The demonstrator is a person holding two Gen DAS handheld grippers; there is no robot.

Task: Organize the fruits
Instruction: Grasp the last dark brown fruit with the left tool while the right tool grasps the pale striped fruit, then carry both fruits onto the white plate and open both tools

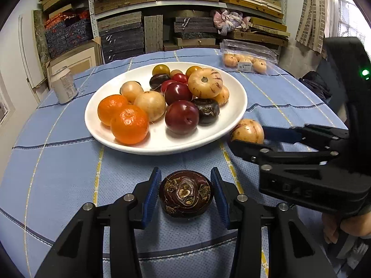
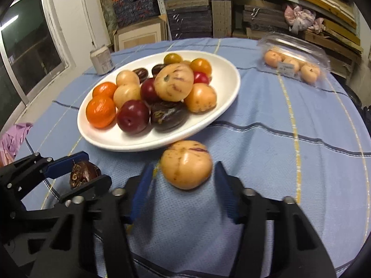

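Observation:
A white plate (image 1: 109,136) on the blue cloth holds oranges, plums, pale melons and dark fruits; it also shows in the right wrist view (image 2: 227,78). My left gripper (image 1: 185,192) is open around a dark purple fruit (image 1: 185,193) that rests on the cloth; small gaps show on both sides. My right gripper (image 2: 185,173) is open around a pale striped melon (image 2: 186,164) lying on the cloth just in front of the plate's rim. The melon (image 1: 247,131) and right gripper (image 1: 255,139) also show in the left wrist view, as does the dark fruit (image 2: 83,173) in the right wrist view.
A clear plastic box of pale fruits (image 1: 248,58) lies at the far right of the table. A can (image 1: 63,84) stands at the far left. Shelves of stacked boxes (image 1: 185,11) fill the wall behind. A pink cloth (image 2: 11,139) lies at the left edge.

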